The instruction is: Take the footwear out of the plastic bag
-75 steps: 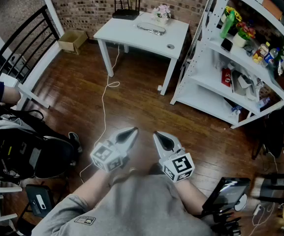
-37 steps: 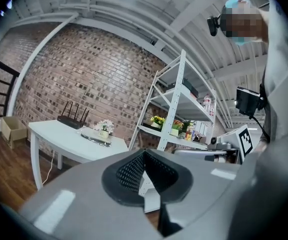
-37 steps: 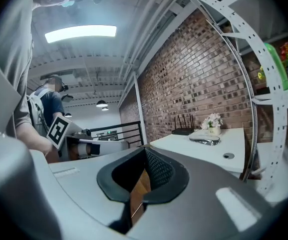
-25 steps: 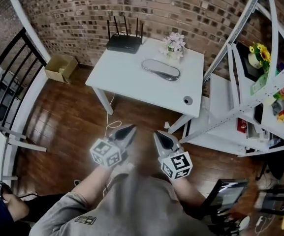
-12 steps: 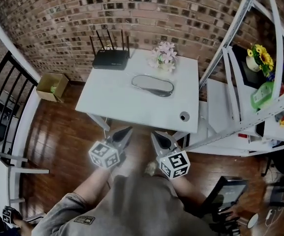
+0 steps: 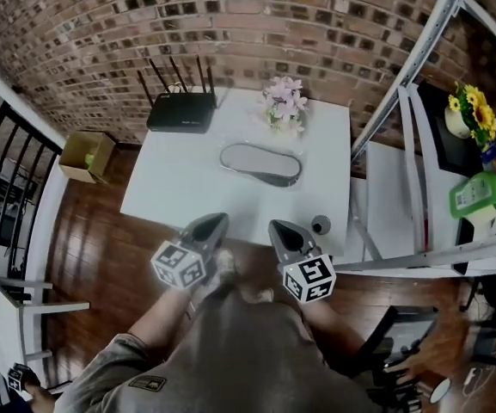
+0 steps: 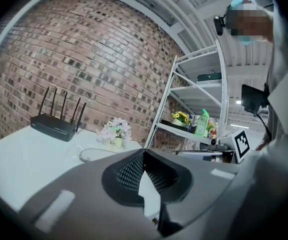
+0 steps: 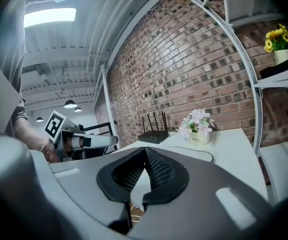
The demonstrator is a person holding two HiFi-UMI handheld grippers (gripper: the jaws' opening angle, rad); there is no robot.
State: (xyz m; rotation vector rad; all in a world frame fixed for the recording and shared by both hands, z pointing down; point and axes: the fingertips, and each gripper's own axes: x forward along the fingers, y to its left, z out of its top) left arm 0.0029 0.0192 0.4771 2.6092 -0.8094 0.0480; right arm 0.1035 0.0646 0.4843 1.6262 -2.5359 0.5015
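The brick wall backs everything here, and the white shelving rack stands along the right of it, so the only open way in is from the front. The white table is pushed up against the wall, and I stand at its near edge. My left gripper and my right gripper are side by side in front of my body, noses aimed across the tabletop. Both have their jaws pressed together with nothing between them, which I judge a sensible way to carry them until there is something to take. The plastic bag lies flat in the middle of the table with the footwear inside it, well apart from both grippers and not yet touched. Behind it, near the wall, sit the black router and the small pot of flowers, out of my way. A small round thing sits near the front right corner, close to my right gripper, so that side wants care.
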